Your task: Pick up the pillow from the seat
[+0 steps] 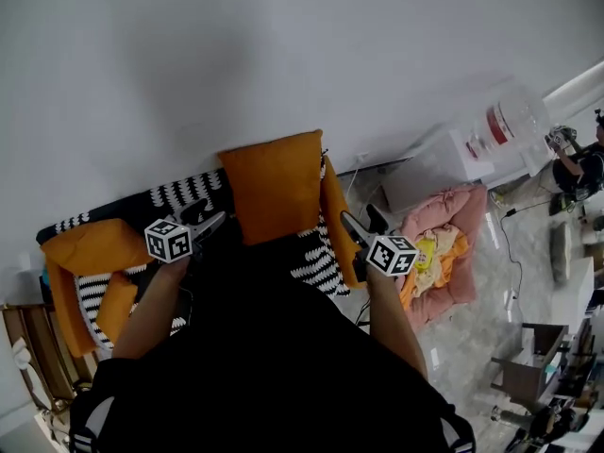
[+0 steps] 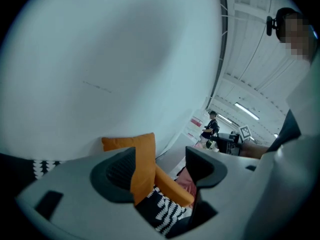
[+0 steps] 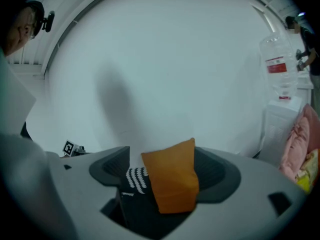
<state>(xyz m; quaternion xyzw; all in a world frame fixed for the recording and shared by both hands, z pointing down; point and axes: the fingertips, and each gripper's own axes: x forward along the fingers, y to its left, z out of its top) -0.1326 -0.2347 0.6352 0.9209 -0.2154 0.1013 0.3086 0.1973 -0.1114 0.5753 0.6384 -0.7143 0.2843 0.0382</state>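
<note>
**Item: pillow** [image 1: 274, 185]. Plain orange fabric, roughly square, with soft corners and no print or trim. It stands upright on the armchair [image 1: 316, 267], at the back of the seat, with its upper edge against the white wall [image 1: 283, 55]. The lower part of the pillow hides the middle of the seat.

**Armchair.** Black cover with a white zigzag pattern. It has an orange left armrest [image 1: 90, 246] and an orange right armrest [image 1: 335, 215], the latter just beside the pillow's right edge.

**Left gripper** [image 1: 208, 220]. Held over the armchair's seat, left of the pillow's lower corner, close to it but apart. The jaws are spread wide. In the left gripper view the pillow [image 2: 142, 159] and the patterned cover show in the gap, and nothing is clamped.

**Right gripper** [image 1: 359, 223]. Held at the outer side of the armchair's right armrest. The jaws are wide apart. In the right gripper view the pillow [image 3: 172, 181] is framed between them at a distance, not gripped.

**Beside the armchair, to its right.** A pink bedding heap [image 1: 453, 225] lies on the floor. Beyond it stands a water dispenser with a clear bottle [image 1: 510, 119].
</note>
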